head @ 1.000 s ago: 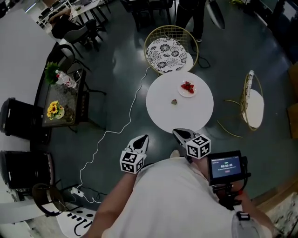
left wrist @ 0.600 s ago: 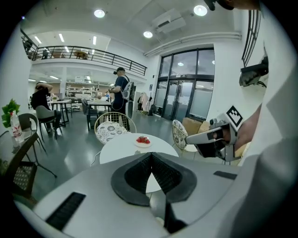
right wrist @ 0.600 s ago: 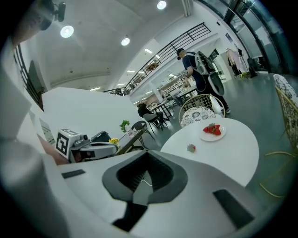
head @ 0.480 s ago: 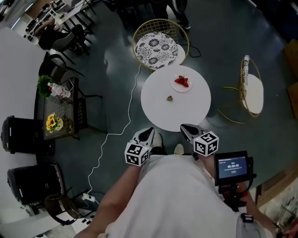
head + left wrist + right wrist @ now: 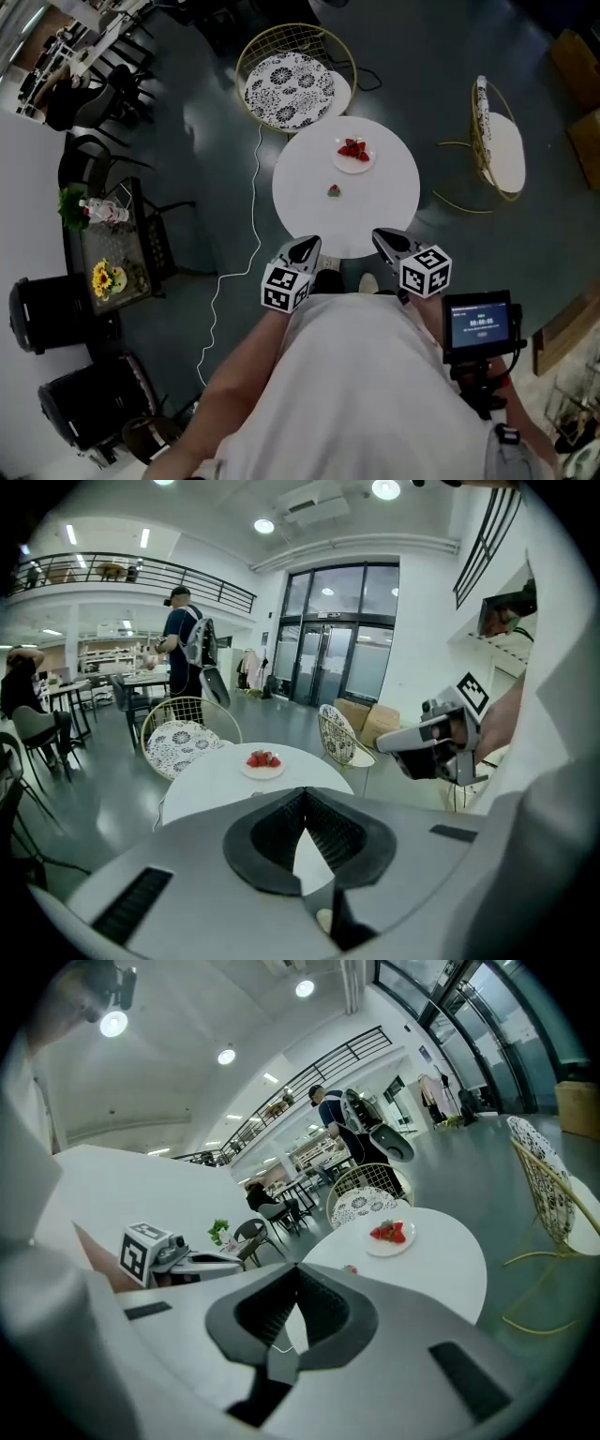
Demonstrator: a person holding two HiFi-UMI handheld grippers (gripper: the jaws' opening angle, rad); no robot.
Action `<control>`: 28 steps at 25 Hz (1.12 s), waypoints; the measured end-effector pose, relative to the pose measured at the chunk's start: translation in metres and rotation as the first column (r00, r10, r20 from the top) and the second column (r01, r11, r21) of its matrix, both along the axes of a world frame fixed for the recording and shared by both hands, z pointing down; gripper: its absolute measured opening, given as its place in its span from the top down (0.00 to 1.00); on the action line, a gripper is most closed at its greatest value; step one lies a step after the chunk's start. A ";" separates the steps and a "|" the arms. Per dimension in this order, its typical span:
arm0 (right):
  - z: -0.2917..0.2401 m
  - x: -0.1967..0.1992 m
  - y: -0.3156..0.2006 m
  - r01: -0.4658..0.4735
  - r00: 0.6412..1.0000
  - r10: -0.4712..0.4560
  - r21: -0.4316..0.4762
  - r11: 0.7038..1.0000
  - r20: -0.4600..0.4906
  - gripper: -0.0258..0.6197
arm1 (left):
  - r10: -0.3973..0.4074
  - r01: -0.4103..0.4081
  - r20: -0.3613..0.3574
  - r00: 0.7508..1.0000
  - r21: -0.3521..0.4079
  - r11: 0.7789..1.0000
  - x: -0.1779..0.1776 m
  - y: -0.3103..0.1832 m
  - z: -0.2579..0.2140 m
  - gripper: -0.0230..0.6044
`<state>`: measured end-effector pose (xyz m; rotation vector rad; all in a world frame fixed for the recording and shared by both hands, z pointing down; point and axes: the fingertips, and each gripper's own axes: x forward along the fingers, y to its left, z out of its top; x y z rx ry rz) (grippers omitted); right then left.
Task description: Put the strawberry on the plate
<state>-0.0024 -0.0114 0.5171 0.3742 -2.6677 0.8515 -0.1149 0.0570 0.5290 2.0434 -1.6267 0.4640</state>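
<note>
A round white table point(image 5: 389, 202) stands ahead of me. A white plate point(image 5: 354, 157) at its far side holds several strawberries point(image 5: 263, 758). One loose strawberry point(image 5: 334, 190) lies near the table's middle, apart from the plate; it also shows as a small red spot point(image 5: 349, 1268) in the right gripper view. My left gripper point(image 5: 304, 249) and right gripper point(image 5: 385, 240) hover side by side just short of the table's near edge. Both are shut with nothing in them. Each points toward the table, and the plate point(image 5: 391, 1237) lies well beyond the tips.
A gold wire chair with a patterned cushion point(image 5: 291, 80) stands behind the table and a second chair point(image 5: 497, 150) to its right. A white cable point(image 5: 246, 244) runs across the dark floor on the left. A side table with flowers point(image 5: 108, 253) stands farther left. A person point(image 5: 183, 644) stands far back.
Both grippers have moved forward toward the table; their tips now sit at its near edge. The jaws have stayed shut and the strawberries have not moved.
</note>
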 end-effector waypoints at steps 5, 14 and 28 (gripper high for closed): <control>0.017 -0.030 -0.020 -0.051 0.999 0.051 -0.012 0.999 -0.005 0.95 | 0.087 -0.087 -0.001 0.996 -0.042 0.995 -0.027 -0.027 0.027 0.95; 0.028 -0.045 -0.036 -0.129 0.991 0.127 -0.051 0.990 -0.038 0.95 | 0.245 -0.244 -0.002 0.970 -0.089 0.966 -0.026 -0.053 0.042 0.95; 0.092 -0.094 -0.058 -0.234 0.968 0.222 -0.108 0.966 -0.114 0.95 | 0.411 -0.409 -0.024 0.911 -0.173 0.896 -0.062 -0.094 0.112 0.95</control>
